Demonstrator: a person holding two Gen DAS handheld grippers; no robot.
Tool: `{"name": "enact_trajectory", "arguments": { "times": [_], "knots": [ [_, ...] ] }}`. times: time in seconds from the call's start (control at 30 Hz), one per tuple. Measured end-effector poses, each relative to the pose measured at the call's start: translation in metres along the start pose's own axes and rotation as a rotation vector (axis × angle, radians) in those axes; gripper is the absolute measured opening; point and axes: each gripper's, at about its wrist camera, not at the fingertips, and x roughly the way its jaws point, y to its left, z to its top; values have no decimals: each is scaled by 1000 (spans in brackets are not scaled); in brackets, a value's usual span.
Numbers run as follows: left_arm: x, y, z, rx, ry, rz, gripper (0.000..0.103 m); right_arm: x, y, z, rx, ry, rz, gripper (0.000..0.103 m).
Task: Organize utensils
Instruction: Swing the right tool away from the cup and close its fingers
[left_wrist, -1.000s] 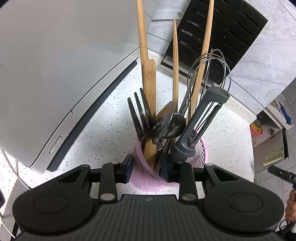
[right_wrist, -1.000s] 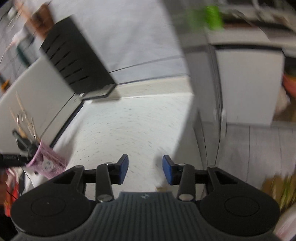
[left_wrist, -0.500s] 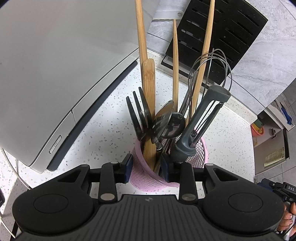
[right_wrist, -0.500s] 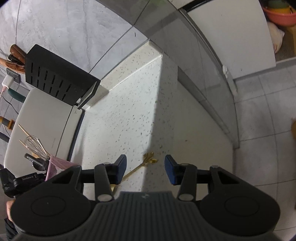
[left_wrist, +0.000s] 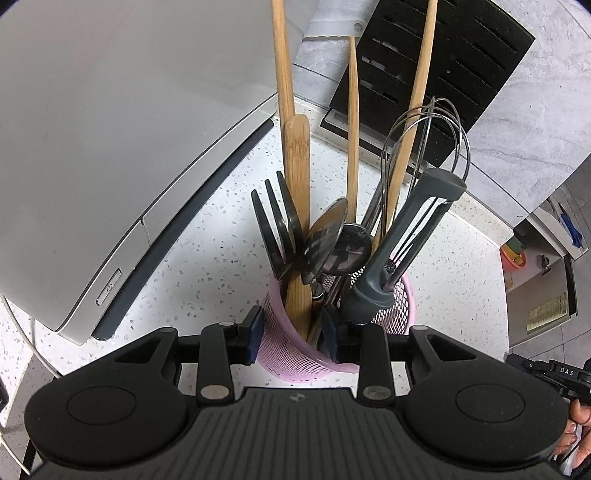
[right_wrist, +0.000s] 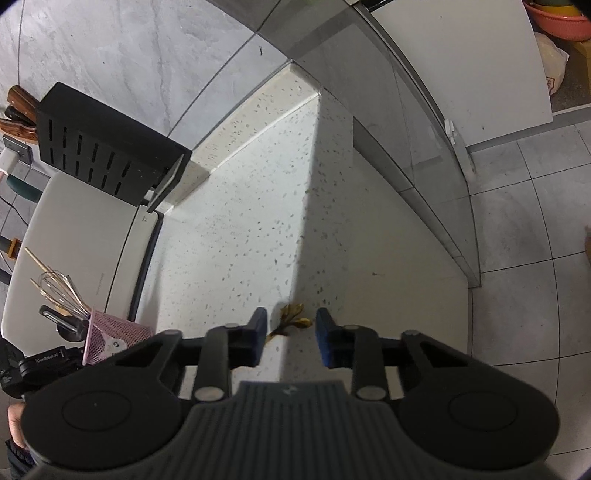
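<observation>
Left wrist view: left gripper (left_wrist: 291, 341) has its jaws closed onto the near wall of the pink mesh holder (left_wrist: 397, 306), one pad outside the rim and the other inside among the handles, presumably to steady the holder while the other hand works. The holder stands upright on the speckled counter (left_wrist: 207, 236), just beside a grey appliance (left_wrist: 110, 129) and in front of a black knife block (left_wrist: 443, 62). It is already crowded: black fork (left_wrist: 271, 221), wooden spatula (left_wrist: 297, 177), wire whisk (left_wrist: 428, 144), grey-handled tool (left_wrist: 402, 251), spoons and long wooden handles, all leaning outward. Right wrist view: right gripper (right_wrist: 290, 341) hovers low over the counter with its jaws set wide and empty, straddling the head of a small gold utensil (right_wrist: 291, 319) that lies flat on the surface; its handle runs back under the gripper, out of sight. Contact with the pads is not evident. The holder sits well apart, at far left of this view. Judgement: current step is pickup of the gold piece; being thin and flat on the counter, it may slide or pivot when pinched.
</observation>
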Motion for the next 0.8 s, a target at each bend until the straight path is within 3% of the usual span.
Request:
{"name": "enact_trajectory", "arguments": {
  "times": [0.13,0.37,0.8],
  "knots": [
    [1,1,0,-2,1,-2,39,0,2,0,-9,-20,3,12],
    [1,1,0,-3,3,0,40,-6,7,1,-29,-46,5,4],
    [5,2,1,-9,11,-1,40,-17,39,2,-83,-106,103,0]
  ]
}}
